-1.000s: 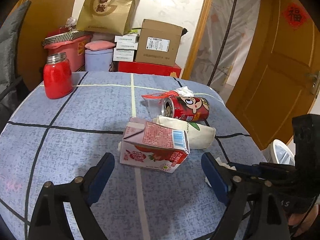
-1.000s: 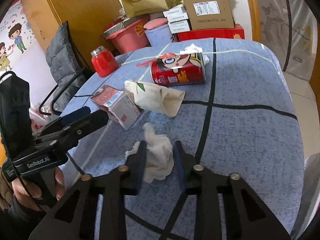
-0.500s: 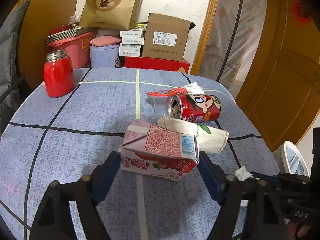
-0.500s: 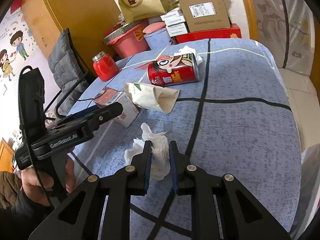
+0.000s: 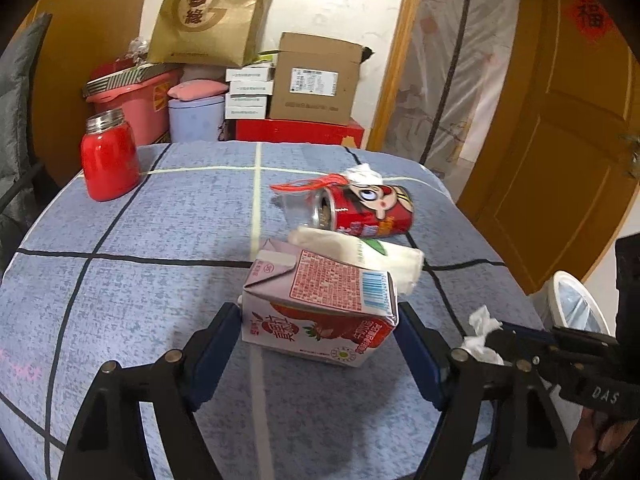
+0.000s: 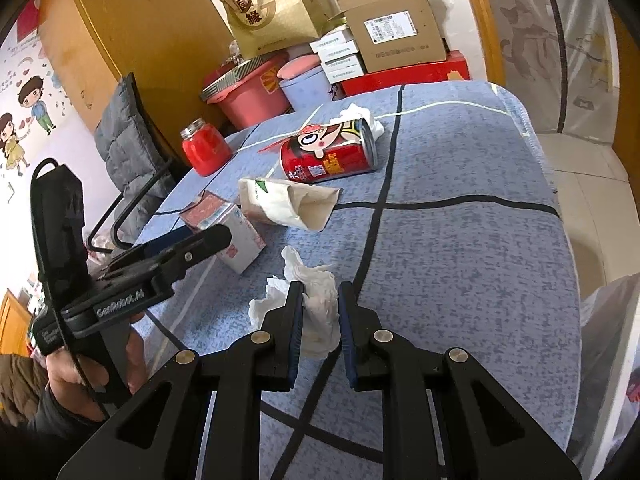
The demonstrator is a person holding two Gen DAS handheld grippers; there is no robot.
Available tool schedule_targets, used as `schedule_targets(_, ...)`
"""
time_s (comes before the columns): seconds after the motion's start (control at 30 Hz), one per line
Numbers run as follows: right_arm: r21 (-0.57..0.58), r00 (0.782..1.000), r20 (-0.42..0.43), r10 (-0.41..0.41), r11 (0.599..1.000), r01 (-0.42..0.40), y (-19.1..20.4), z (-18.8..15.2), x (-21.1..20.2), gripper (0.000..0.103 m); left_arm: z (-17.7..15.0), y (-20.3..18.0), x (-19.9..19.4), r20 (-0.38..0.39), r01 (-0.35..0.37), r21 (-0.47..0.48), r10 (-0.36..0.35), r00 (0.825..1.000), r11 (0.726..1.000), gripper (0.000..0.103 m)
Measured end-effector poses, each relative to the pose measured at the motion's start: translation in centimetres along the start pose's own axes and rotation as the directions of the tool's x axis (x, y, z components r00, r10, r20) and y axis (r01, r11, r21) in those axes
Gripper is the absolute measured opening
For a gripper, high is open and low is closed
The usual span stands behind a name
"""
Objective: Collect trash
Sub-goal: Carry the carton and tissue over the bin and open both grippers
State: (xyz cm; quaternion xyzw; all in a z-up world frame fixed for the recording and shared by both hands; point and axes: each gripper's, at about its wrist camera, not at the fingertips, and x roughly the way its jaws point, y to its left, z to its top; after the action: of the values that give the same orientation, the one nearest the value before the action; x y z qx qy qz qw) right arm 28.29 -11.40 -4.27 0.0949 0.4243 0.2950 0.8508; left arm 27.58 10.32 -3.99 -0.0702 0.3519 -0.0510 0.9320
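My right hand-held gripper point(image 6: 319, 312) is closed on the white crumpled tissue point(image 6: 316, 300), which I have lifted a little off the blue desk point(image 6: 460, 260). My left hand-held gripper point(image 5: 318, 344), marked "GenRobot.AI", was wide open one second ago; now its fingers touch both sides of the pink strawberry milk carton point(image 5: 320, 312) with a barcode. Behind lie a flattened paper cup point(image 5: 372, 252) and a red cartoon can point(image 5: 368, 212).

Pink carton point(image 5: 320, 304), red can point(image 5: 366, 212) (cartoon face), blue-grey checked tablecloth point(image 5: 160, 240)
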Motion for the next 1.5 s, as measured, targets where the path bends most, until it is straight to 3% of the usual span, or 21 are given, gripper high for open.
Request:
schedule_targets(0.43,0.044,0.998,0.050,-0.036,0.998,0.034,-2.4,-1.0,-4.7,0.018,-0.7,-4.7,-1.6,-0.005,0.081,0.049,-0.081,0.997,0.996,0.078)
schedule_targets(0.8,0.135,0.982,0.124,-0.143,0.983,0.126,-7.0,-3.8,-13.0,0.018,-1.5,-12.4,-2.4,-0.031,0.184,0.136,-0.181,0.983,0.974,0.078)
schedule_targets(1.17,0.289,0.939,0.152,-0.310,0.922,0.257,-14.0,-8.2,-21.3,0.018,-3.1,-23.1,-2.4,-0.089,0.343,0.245,-0.331,0.939,0.907,0.078)
schedule_targets(1.5,0.374,0.916,0.109,-0.385,0.870,0.321,-19.0,-10.8,-23.2,0.018,-3.7,-29.9,-0.1,-0.172,0.440,0.306,-0.406,0.898,0.844,0.078)
